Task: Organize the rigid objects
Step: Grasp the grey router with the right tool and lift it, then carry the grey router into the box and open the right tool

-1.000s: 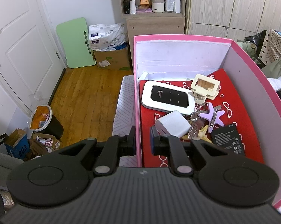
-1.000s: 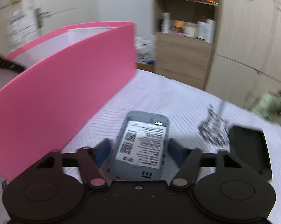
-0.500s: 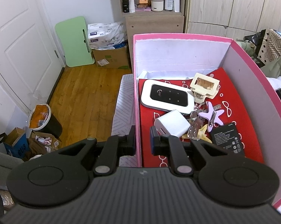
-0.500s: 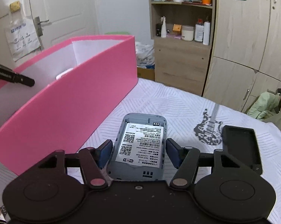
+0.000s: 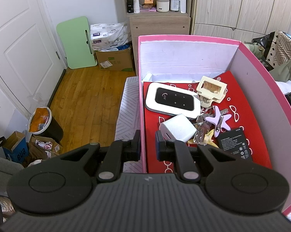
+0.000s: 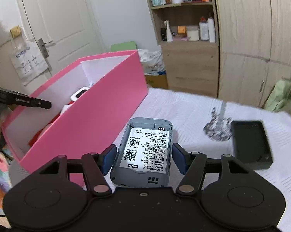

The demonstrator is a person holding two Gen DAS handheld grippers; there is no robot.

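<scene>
A: A bedroom with a wood floor, a white door and a bed under a white patterned cover (image 6: 184,108). What sits on it?

B: A pink box (image 5: 261,89), open at the top. Inside it lie a white pocket router (image 5: 172,101), a white charger block (image 5: 177,128), a beige clip (image 5: 211,89), keys with a lilac star fob (image 5: 219,120) and a black battery (image 5: 235,144).

A: And the left gripper (image 5: 147,145)?

B: Its jaws are pinched onto the near wall of the box, one finger outside, one inside.

A: The right gripper (image 6: 141,156)?

B: Clamped across a grey router shell (image 6: 143,154), label side up, just outside the box's long wall. Beyond it, away from the box, a black cover (image 6: 251,145) rests on the bed.
</scene>
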